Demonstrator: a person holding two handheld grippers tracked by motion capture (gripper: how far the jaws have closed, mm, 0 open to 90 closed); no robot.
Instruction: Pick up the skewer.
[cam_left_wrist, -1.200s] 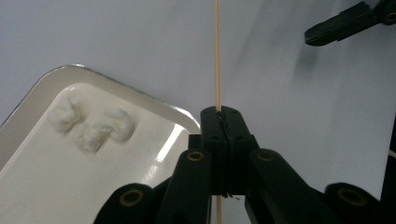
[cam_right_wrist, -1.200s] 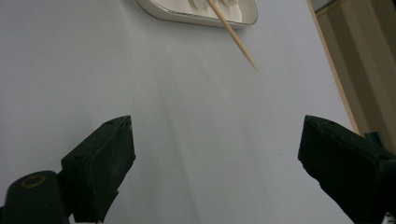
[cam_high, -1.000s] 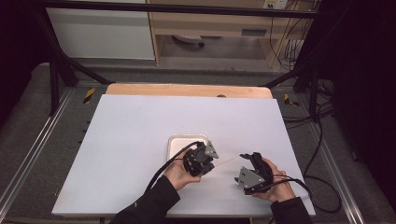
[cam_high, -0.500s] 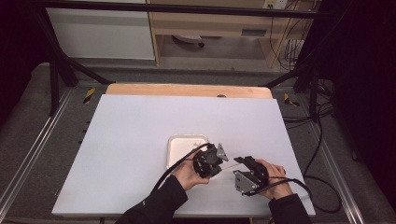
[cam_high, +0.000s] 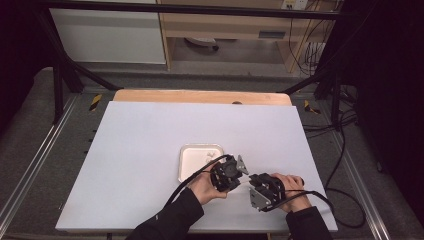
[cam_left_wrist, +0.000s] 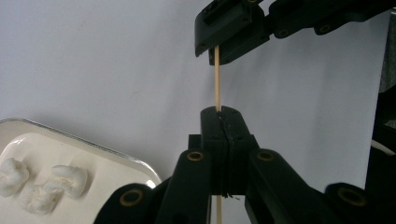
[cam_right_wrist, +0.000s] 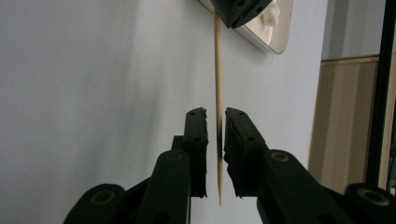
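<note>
A thin wooden skewer (cam_left_wrist: 217, 77) runs vertically through the centre of the left gripper view, spanning between the two grippers above the white counter (cam_high: 150, 150). The left gripper (cam_left_wrist: 220, 122) has its fingers pressed fully together on the skewer, which emerges from their tip and also shows below them at the bottom edge of the frame. At the top of that view the far end of the skewer enters the fingers of the right gripper (cam_left_wrist: 224, 46).

In the right gripper view the skewer (cam_right_wrist: 218, 84) passes down between the right gripper's (cam_right_wrist: 215, 140) fingers, its pointed end at their base. These fingers have just been closing; a narrow gap remains on either side of the skewer, and contact by the pads is not evident.

In the high view the two grippers sit tip to tip at lower centre-right of the frame, the left gripper (cam_high: 239, 170) just beside the lower right corner of a small white tray (cam_high: 187, 155).

The tray (cam_left_wrist: 116, 156) occupies the lower left of the left gripper view and holds several white puffy pieces (cam_left_wrist: 42, 182), possibly marshmallows.
</note>
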